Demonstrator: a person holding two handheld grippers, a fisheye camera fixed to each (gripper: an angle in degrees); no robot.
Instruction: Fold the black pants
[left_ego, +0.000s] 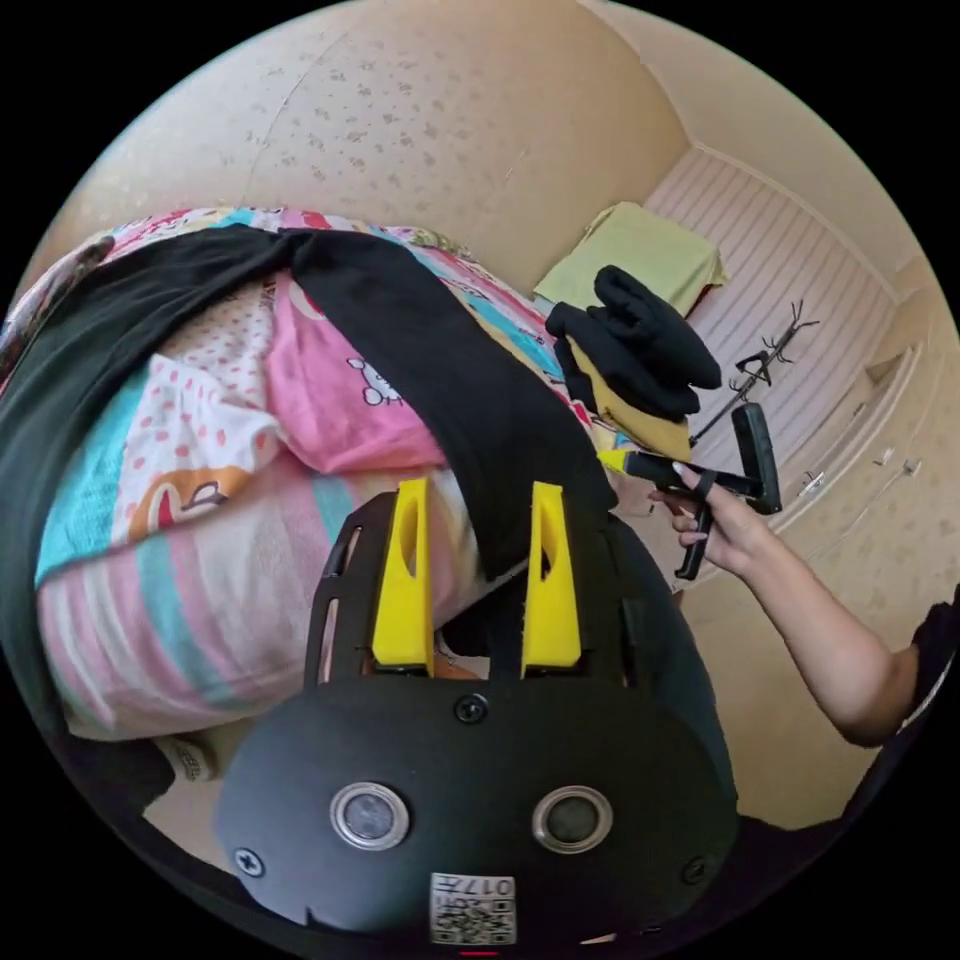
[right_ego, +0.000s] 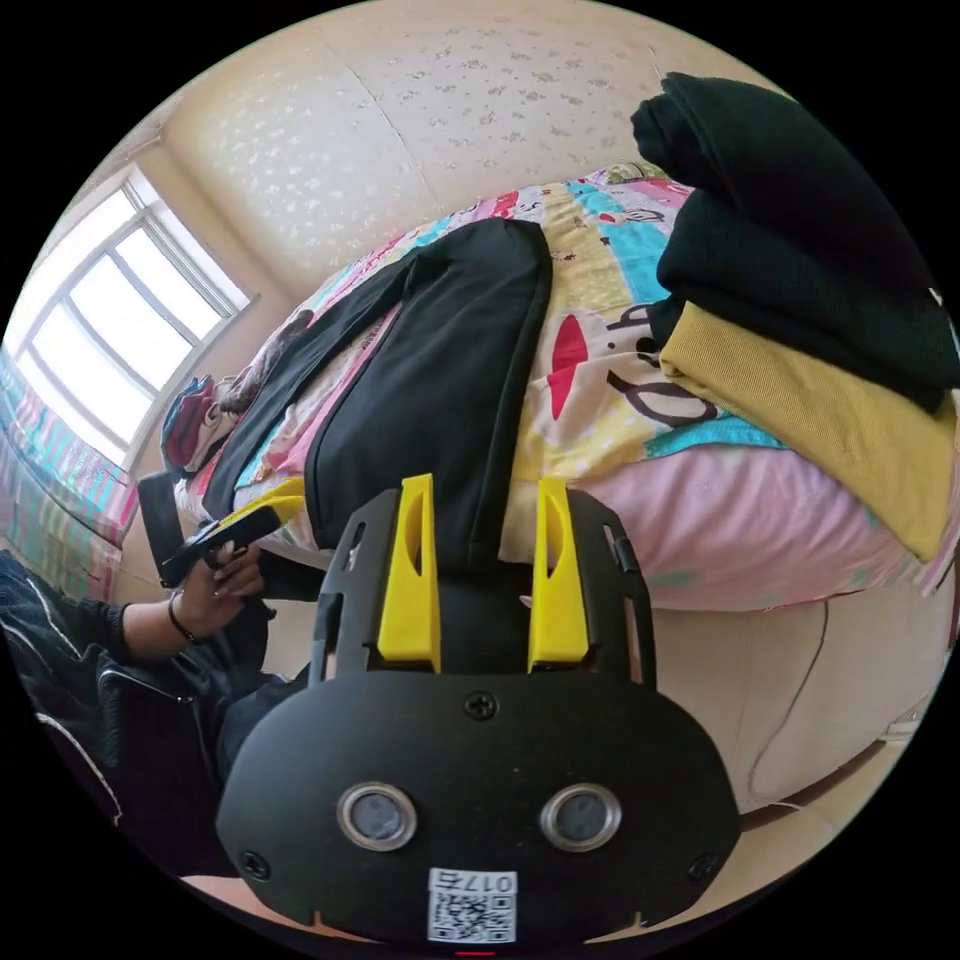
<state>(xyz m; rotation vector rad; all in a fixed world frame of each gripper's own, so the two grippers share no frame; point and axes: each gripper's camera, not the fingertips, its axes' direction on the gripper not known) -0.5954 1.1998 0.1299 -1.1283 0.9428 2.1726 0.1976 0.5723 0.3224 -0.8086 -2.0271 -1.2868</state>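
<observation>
The black pants (left_ego: 420, 340) lie spread over a colourful bedspread (left_ego: 200, 450), with two legs running to the bed's edge. In the left gripper view, my left gripper (left_ego: 478, 485) is open, and one leg's end hangs between its yellow jaws, close to the right one. A hand holds the right gripper (left_ego: 640, 462) further along the edge. In the right gripper view, my right gripper (right_ego: 483, 480) is open, with the wide end of the pants (right_ego: 440, 380) reaching in between its jaws. The left gripper (right_ego: 262, 507) sits at the other leg, held by a hand.
A stack of folded black and mustard clothes (right_ego: 800, 300) (left_ego: 640, 350) rests on the bed beside the pants. There is a window (right_ego: 110, 340) past the bed's far end. A coat rack (left_ego: 770, 350) and a pale green cloth (left_ego: 640, 250) stand by the wall. The person's arm (left_ego: 820, 640) reaches across.
</observation>
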